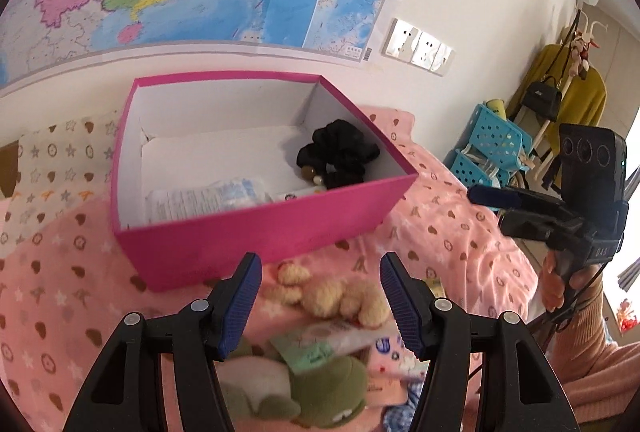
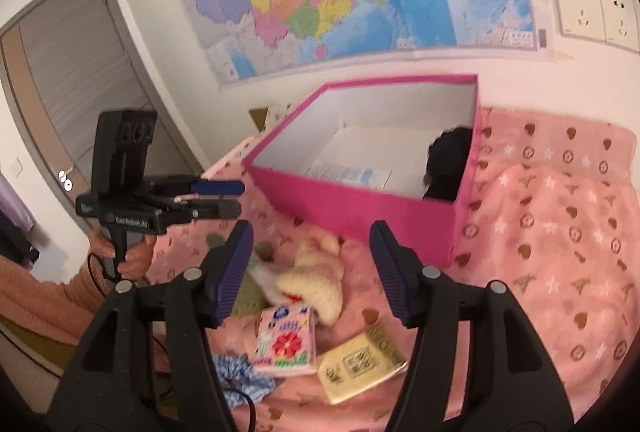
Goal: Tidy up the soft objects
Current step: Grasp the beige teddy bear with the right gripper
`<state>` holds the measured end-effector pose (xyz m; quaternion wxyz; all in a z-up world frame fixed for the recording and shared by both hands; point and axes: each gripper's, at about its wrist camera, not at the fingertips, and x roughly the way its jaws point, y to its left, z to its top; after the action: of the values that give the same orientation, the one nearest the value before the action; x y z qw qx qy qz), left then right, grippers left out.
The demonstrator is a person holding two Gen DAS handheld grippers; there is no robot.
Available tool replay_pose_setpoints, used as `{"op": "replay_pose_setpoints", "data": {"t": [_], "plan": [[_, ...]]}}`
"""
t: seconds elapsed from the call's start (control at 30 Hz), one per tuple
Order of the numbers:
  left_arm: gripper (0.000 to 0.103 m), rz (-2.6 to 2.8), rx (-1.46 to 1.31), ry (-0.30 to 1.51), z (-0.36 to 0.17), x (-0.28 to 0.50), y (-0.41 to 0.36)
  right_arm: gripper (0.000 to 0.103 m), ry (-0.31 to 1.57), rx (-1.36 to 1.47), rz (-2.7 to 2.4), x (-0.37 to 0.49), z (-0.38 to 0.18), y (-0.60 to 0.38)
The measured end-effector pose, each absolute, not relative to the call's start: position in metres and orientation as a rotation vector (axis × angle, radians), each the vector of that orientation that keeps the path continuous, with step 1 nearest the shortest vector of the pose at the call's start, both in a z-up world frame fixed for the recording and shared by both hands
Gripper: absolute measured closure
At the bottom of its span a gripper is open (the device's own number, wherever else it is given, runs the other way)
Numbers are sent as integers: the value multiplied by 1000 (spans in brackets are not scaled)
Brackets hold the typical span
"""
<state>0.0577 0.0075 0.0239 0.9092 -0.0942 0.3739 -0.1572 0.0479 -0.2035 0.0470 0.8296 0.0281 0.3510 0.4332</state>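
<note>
Grippers, both mine: left gripper (image 1: 320,296) and right gripper (image 2: 312,272), lower centre of each view, jaws apart, nothing between the pads. Just beyond, on the pink bed cover (image 2: 560,232): cream plush toy (image 2: 316,272), green plush (image 1: 312,388), tissue packs. Farther, mid-frame: pink box (image 1: 260,236), black scrunchie (image 1: 340,156) inside. Step, as I judge: between pickups. Next: close on one plush, carry it over the rim.

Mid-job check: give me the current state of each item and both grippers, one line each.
Pink box: open, no lid.
Black scrunchie: inside the box.
Tissue pack: inside the box.
Cream plush toy: on the blanket, outside the box.
Flower-print pack: on the blanket.
Yellow pack: on the blanket.
Left gripper: open, empty.
Right gripper: open, empty.
</note>
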Motion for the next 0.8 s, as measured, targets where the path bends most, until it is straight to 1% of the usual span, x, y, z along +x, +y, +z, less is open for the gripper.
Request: {"op": "replay_pose_setpoints", "data": {"t": [0.1,0.3,0.37,0.67,0.73,0.8], "plan": [[40,-331,-208,780,18,52,8,36,788,-6,907,40,30,-185],[40,-312,-223,820,-1,51,9,36,884,-142,860,40,-15,-144],[40,-303,-225,829,-5,50,11,35,889,-153,864,41,-23,-139],[40,-293,-251,853,-16,51,21,36,900,-141,824,56,-35,-138],[40,-297,-252,861,-19,54,20,39,896,-140,816,58,-37,-137],[40,-302,-253,869,-22,56,20,58,912,-129,797,63,-42,-137]]}}
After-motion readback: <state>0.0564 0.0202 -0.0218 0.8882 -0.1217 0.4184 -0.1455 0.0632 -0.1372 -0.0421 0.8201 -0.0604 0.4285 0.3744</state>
